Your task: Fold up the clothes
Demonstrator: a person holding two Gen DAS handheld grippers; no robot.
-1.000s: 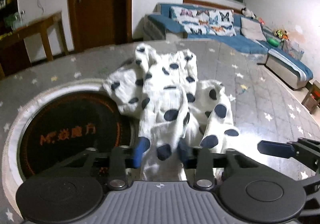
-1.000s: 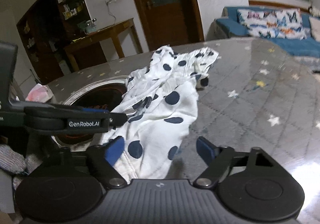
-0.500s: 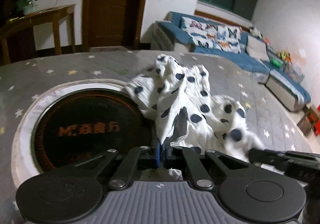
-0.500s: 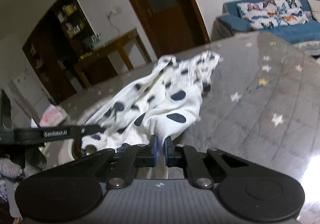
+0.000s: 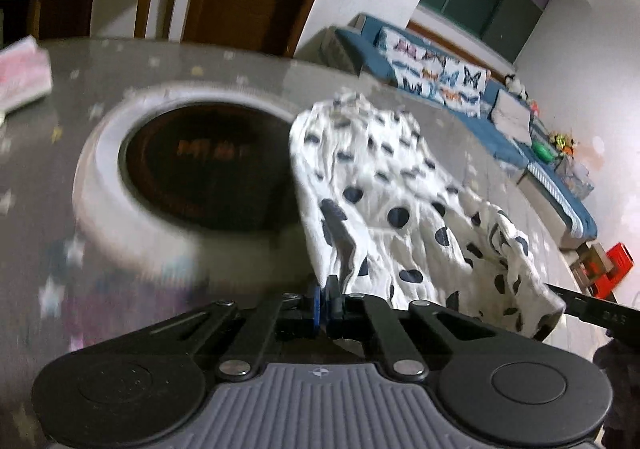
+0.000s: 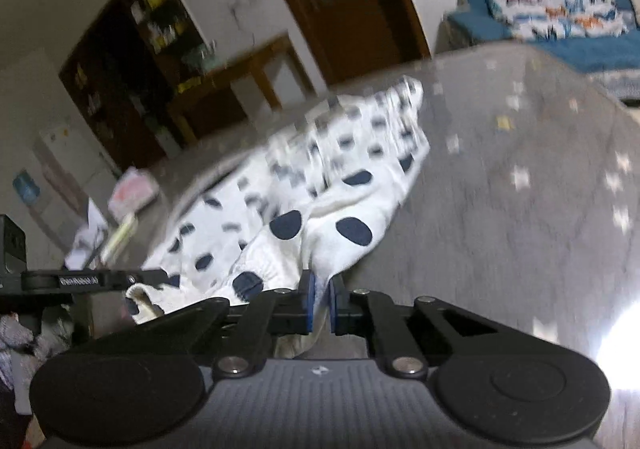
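Note:
A white garment with dark blue dots (image 5: 400,217) lies half spread on the grey star-patterned table (image 5: 40,153). My left gripper (image 5: 326,297) is shut on the garment's near left edge, and the cloth rises from its pads. My right gripper (image 6: 320,301) pinches the near right edge of the garment (image 6: 320,189); cloth sits between its pads while the jaws are opening slightly. The fabric hangs stretched between the two grippers. In the left wrist view the right gripper's finger (image 5: 592,313) shows at the right edge. In the right wrist view the left gripper's finger (image 6: 96,281) shows at the left.
A round black cooktop with a pale rim (image 5: 200,169) is set into the table left of the garment. A pink packet (image 5: 20,77) lies at the table's far left. A blue sofa (image 5: 460,89) and a wooden side table (image 6: 240,89) stand beyond.
Both grippers went from open to shut on the garment's near edge. They then moved apart and lifted slightly, pulling the crumpled cloth out wider between them.

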